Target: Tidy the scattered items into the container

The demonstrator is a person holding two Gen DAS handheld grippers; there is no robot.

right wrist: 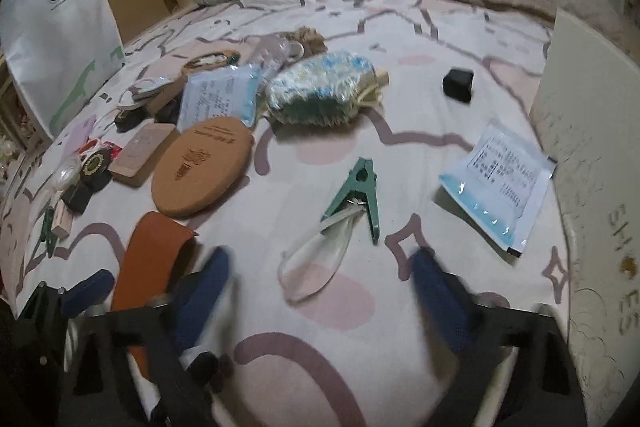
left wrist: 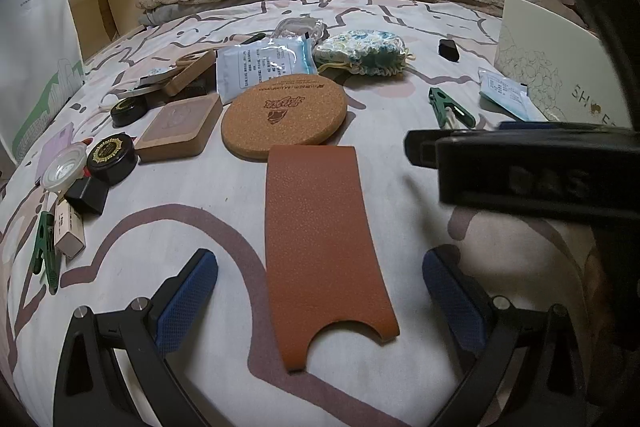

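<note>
Far left: black round tins, cork blocks unsorted. Centre: cork coaster, brown leather sleeve between spread left gripper pads. Right: green clip, sachet loose near white shoe box; right gripper parted, empty. Nearly all remains.

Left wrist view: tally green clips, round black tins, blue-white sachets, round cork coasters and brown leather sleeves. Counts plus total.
green clips: 2
round black tins: 2
blue-white sachets: 2
round cork coaster: 1
brown leather sleeve: 1
Total: 8
</note>
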